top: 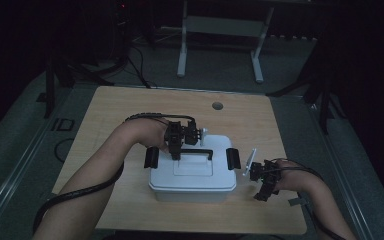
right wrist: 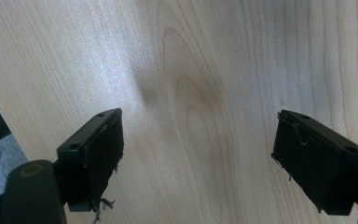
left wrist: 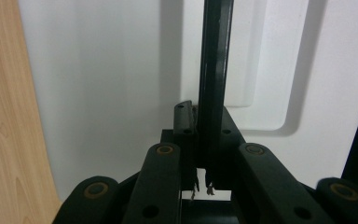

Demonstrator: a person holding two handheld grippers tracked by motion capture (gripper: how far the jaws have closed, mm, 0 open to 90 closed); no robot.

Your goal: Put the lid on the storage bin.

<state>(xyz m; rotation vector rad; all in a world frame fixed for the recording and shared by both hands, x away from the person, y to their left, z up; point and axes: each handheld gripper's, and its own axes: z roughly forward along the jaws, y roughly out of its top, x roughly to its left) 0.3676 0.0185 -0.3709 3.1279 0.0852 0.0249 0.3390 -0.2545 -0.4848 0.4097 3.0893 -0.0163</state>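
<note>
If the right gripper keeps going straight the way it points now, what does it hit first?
Most likely the bare wooden table. The right gripper has its jaws wide open with nothing between them, and only tabletop lies ahead. It sits beside the white box, not aimed at it.

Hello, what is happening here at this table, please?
A person works at a wooden table with a gripper in each hand. The left gripper is shut on the black handle on the lid of a white box that stands on the table. The right gripper is open, over bare wood to the right of the box, holding nothing.
</note>
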